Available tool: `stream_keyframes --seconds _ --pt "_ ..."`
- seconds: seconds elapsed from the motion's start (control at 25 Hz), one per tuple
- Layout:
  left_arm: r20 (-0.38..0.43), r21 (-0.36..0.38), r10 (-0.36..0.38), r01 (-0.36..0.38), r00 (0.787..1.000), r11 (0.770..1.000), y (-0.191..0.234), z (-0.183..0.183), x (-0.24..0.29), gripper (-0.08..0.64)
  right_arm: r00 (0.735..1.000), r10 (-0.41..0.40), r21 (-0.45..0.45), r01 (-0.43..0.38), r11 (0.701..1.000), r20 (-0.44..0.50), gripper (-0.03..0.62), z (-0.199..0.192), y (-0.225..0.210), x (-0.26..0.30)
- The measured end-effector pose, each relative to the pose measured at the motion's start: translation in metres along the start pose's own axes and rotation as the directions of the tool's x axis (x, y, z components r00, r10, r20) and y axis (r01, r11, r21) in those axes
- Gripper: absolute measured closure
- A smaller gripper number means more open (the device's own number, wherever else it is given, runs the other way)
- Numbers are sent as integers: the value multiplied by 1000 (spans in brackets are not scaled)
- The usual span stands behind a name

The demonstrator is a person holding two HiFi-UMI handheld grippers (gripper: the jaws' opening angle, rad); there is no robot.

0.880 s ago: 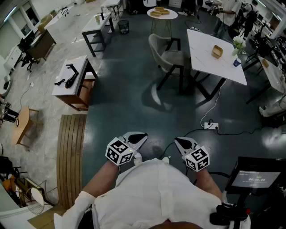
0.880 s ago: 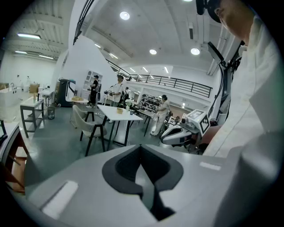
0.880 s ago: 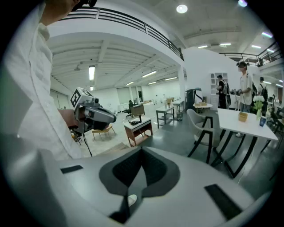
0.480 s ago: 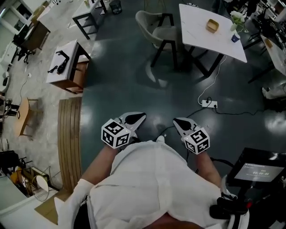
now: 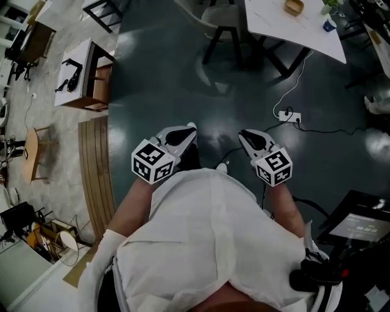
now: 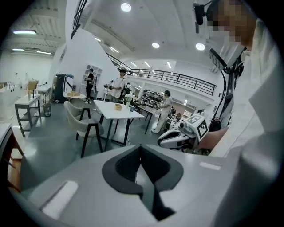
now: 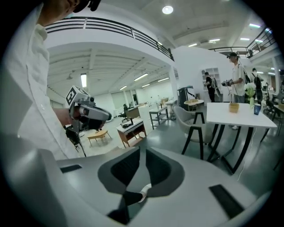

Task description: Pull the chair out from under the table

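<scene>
To your left, the long slatted wooden bench (image 5: pixel 97 177) sits low on the floor, and drifting that way could catch your foot. Your left tool (image 5: pixel 186 129) is clenched on nothing. Ahead, the beige shell chair with black legs (image 5: pixel 220 13) is drawn up to the left edge of the white-topped surface (image 5: pixel 286 33), well apart from both tools. Your right tool (image 5: pixel 245 134) is empty, its jaws only a sliver apart. Reach the chair's back like this and you would probably just shove it, so spread the jaws first. Farther right, the white power strip (image 5: pixel 286 114) and its cables lie loose, where a dragged chair leg could snag them.
</scene>
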State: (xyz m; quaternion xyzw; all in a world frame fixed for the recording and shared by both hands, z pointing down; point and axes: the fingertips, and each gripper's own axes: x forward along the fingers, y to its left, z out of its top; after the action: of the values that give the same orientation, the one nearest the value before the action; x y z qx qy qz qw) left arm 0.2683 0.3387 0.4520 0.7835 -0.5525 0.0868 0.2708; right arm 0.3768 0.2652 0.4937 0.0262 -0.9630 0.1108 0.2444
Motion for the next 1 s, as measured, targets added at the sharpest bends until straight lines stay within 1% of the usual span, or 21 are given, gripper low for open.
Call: stream_keyframes --seconds 0.08,0.16,0.2,0.24,0.28,0.36,0.48,0.6,0.72,0.88,1.0 --pt "21 17 -19 19 1000 1000 27 15 6 552 1000 -19 8 19 1000 6 581 18 -9 20" --pt "32 11 -46 45 998 999 58 34 9 552 999 -48 14 48 999 10 572 41 -16 41" --pt "35 7 -63 62 997 998 72 44 10 552 998 -65 11 65 998 7 552 53 -20 51" --pt "37 6 -80 79 996 997 85 53 11 551 996 -84 4 84 996 -1 508 65 -25 61" --pt "40 6 -95 94 995 996 97 62 12 551 995 -102 -3 102 995 -11 494 76 -31 71" --pt "40 6 -119 119 992 993 124 76 13 548 991 -132 -1 132 991 -17 494 97 -45 91" --pt "20 12 -146 146 989 989 163 88 15 543 987 -163 16 163 987 -5 494 121 -60 120" --pt "12 4 -142 142 990 990 198 97 19 540 987 -160 19 160 987 -4 494 139 -70 145" --pt "34 -31 -128 129 991 991 216 107 27 535 989 -148 21 148 989 -17 494 147 -82 157" --pt "36 -70 -108 110 994 992 242 121 51 523 991 -136 36 136 990 -14 494 157 -119 171" --pt "21 -73 -88 90 996 993 264 139 72 514 993 -116 38 116 992 -4 494 170 -151 185"
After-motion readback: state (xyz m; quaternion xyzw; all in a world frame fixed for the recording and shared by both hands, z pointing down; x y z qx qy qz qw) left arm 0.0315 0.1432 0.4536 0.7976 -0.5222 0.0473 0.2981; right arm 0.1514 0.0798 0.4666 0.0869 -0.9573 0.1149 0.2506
